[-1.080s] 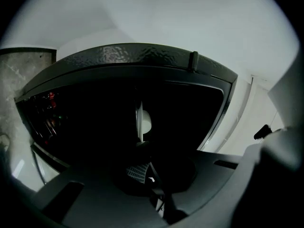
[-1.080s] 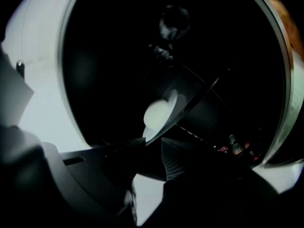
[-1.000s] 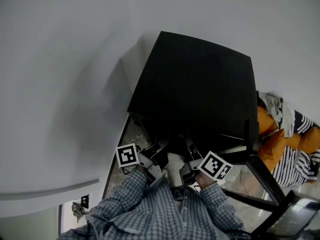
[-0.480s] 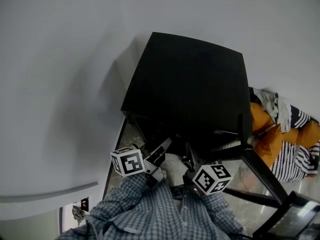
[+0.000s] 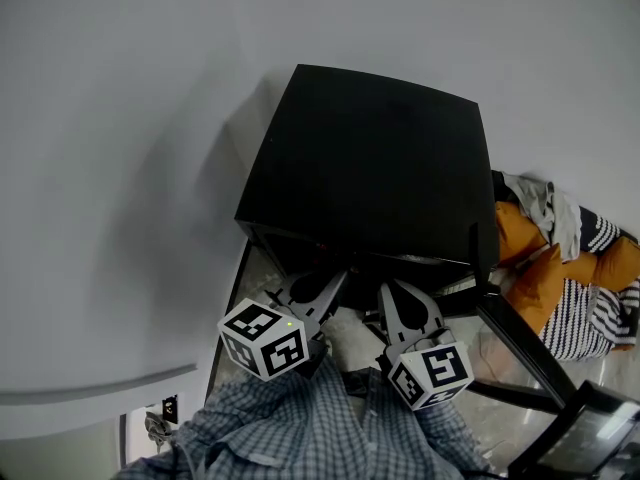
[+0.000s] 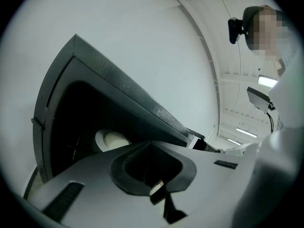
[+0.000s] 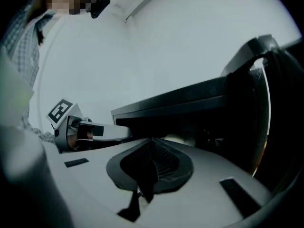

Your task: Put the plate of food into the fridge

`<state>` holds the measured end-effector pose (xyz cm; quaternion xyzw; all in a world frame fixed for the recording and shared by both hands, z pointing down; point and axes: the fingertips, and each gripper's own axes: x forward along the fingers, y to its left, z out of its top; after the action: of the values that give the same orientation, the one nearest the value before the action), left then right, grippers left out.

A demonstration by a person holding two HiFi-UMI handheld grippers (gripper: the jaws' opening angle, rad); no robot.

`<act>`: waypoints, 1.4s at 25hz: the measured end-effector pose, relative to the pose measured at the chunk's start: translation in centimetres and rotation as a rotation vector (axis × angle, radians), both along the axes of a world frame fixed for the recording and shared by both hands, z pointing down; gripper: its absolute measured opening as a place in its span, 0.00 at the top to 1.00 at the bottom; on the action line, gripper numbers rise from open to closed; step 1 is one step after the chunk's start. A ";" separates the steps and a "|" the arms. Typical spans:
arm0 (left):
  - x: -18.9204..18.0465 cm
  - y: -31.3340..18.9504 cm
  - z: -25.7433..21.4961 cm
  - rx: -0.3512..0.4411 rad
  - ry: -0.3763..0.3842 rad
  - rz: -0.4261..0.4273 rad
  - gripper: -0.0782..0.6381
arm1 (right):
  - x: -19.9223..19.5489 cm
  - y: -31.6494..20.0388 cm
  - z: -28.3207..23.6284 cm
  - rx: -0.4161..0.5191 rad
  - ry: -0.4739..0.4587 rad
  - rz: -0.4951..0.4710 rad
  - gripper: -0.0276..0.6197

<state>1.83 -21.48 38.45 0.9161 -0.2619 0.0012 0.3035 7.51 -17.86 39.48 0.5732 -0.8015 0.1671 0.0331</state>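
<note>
A black mini fridge (image 5: 370, 168) stands against the white wall, its door (image 5: 482, 253) swung open on the right. In the left gripper view a white plate (image 6: 111, 140) with pale food sits inside the dark fridge (image 6: 128, 91); the right gripper view shows a pale part of the plate (image 7: 178, 138) inside the cavity. My left gripper (image 5: 325, 280) and right gripper (image 5: 392, 290) hang side by side just outside the opening. The left gripper (image 6: 151, 143) is shut and holds nothing. My right gripper (image 7: 152, 139) is likewise shut and empty, with the left gripper (image 7: 90, 129) beside it.
Orange and striped fabrics (image 5: 560, 268) lie right of the fridge. A dark frame (image 5: 530, 363) runs across the lower right. The white wall (image 5: 120, 168) closes the left side, with a socket (image 5: 168, 403) low down. The open door (image 7: 278, 94) bounds the right.
Both grippers have drawn back from the fridge opening toward the person, and their marker cubes have tipped up. The fridge sits slightly higher in the head view.
</note>
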 end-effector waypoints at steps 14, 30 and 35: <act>0.6 1.8 -2.4 0.142 -0.100 0.020 0.88 | 0.5 1.4 -4.3 0.097 0.005 -0.009 0.95; 1.4 2.6 -1.7 0.125 -0.106 0.034 0.88 | 1.1 1.9 -4.2 0.092 0.021 -0.011 0.95; 1.4 2.6 -1.4 0.127 -0.123 0.036 0.88 | 1.3 1.9 -4.0 0.083 0.005 -0.006 0.95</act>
<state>3.20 -18.85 37.05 0.9363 -0.2630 0.0462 0.2282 8.79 -15.99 35.44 0.5720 -0.8095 0.1321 0.0120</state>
